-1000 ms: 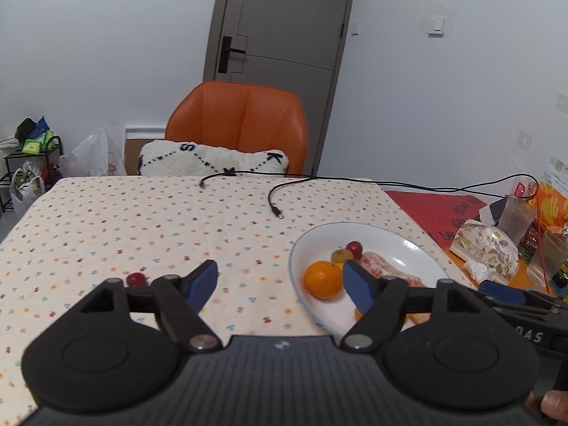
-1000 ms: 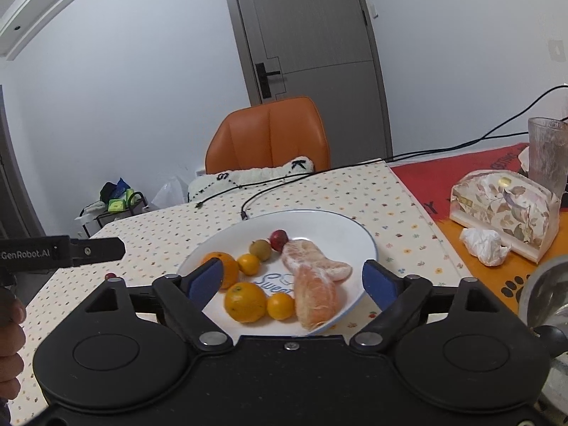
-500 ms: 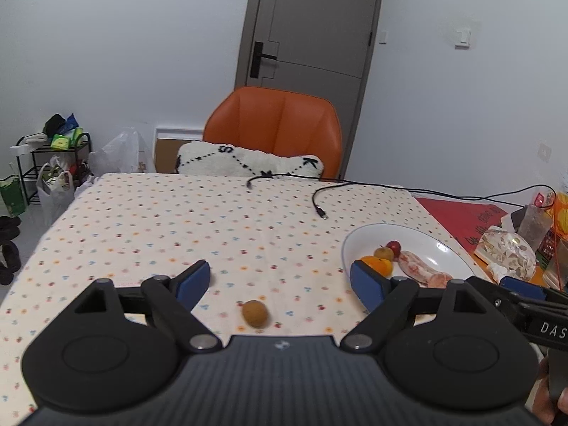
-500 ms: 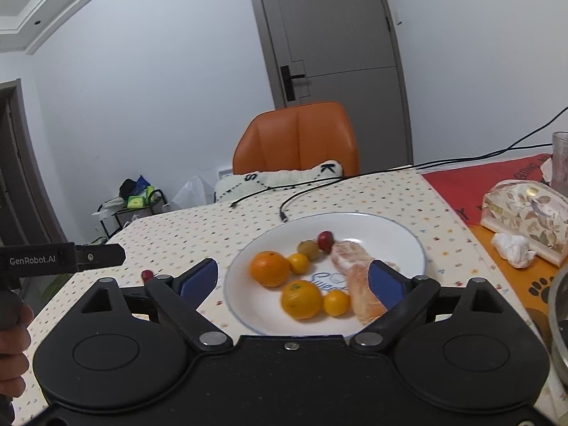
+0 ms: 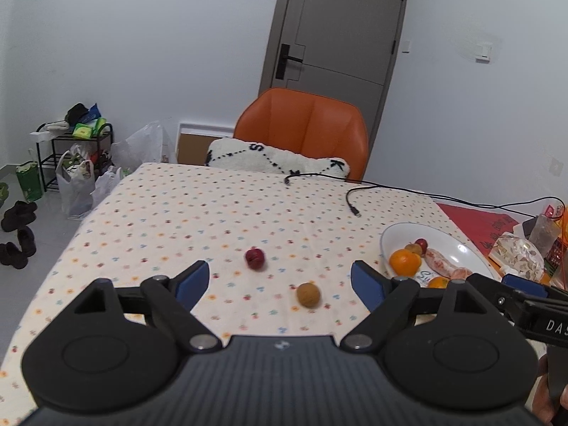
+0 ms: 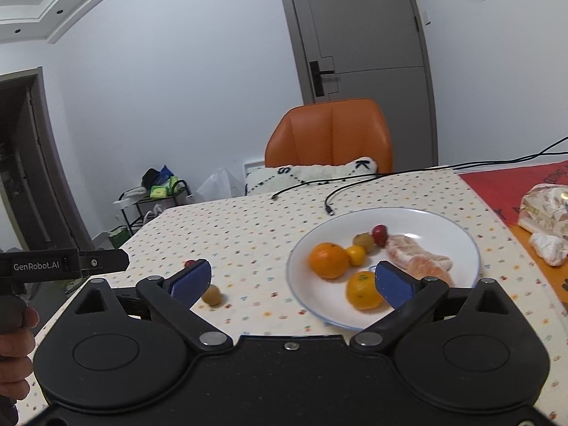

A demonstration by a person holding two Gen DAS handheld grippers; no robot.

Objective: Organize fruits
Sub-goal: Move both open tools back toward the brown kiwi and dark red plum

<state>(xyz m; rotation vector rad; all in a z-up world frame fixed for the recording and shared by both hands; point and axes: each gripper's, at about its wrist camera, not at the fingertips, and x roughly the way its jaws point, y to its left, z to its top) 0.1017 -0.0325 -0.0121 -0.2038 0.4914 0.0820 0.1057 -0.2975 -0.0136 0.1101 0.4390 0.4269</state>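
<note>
A white plate (image 6: pixel 458 234) on the dotted tablecloth holds an orange (image 6: pixel 328 260), smaller citrus fruits (image 6: pixel 362 290), a red fruit (image 6: pixel 379 233) and peeled orange segments (image 6: pixel 415 261). Two loose fruits lie on the cloth left of the plate (image 5: pixel 390 234): a small dark red fruit (image 5: pixel 254 257) and a small brown fruit (image 5: pixel 308 294). My left gripper (image 5: pixel 280 282) is open, with both loose fruits ahead between its fingers, untouched. My right gripper (image 6: pixel 293 280) is open too, over the plate's near left rim, with the brown fruit (image 6: pixel 212 295) by its left finger.
An orange chair (image 5: pixel 301 127) with a white cushion (image 5: pixel 273 158) stands at the table's far edge. Black cables (image 5: pixel 355 195) cross the far part of the cloth. A wrapped packet (image 5: pixel 518 254) and a red mat (image 5: pixel 475 220) lie right of the plate. Bags and a rack (image 5: pixel 74 163) sit on the floor left.
Both grippers pulled back and swung left. The plate slid rightward in both views, and the red and brown loose fruits now lie ahead of the left gripper. Both stayed open.
</note>
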